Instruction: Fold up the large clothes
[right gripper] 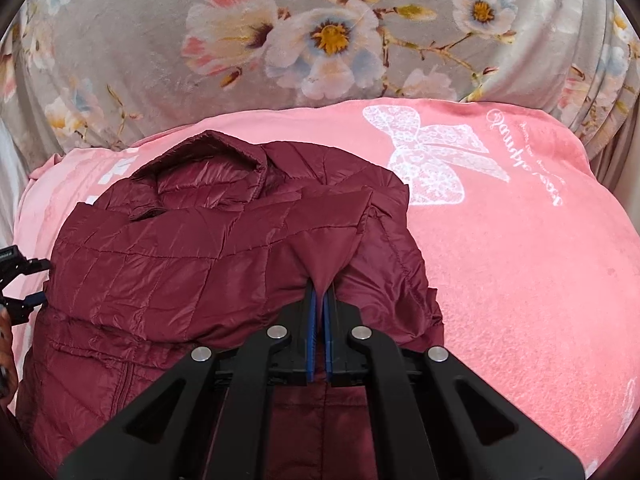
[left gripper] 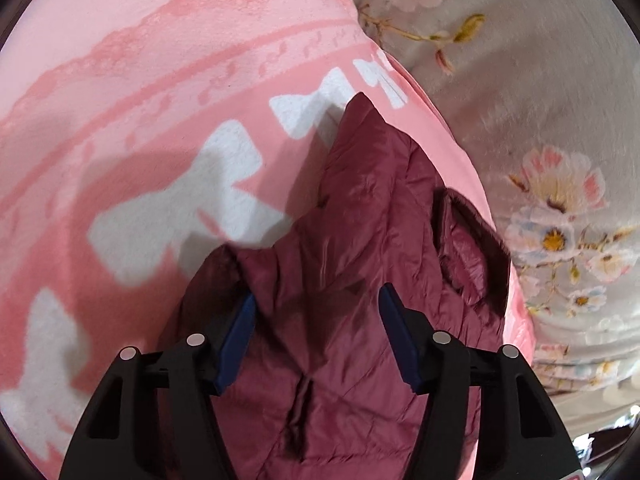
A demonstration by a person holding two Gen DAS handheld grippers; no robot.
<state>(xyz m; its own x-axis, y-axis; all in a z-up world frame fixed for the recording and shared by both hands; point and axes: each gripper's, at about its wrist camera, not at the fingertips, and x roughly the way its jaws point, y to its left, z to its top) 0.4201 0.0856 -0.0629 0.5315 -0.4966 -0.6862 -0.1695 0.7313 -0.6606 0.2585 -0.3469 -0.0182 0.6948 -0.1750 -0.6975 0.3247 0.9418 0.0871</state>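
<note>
Between the closed right gripper [right gripper: 319,312] jaws sits a jacket [right gripper: 192,264] fold, mid-fold; left gripper [left gripper: 318,320] jaws gape above it, next likely pinning.

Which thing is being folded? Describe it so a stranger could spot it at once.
Find the pink blanket with a white lace bow print, spread over a grey floral cover. On it lies the maroon quilted puffer jacket, pinched by the right gripper. It is the only dark, shiny, stitched item there.
</note>
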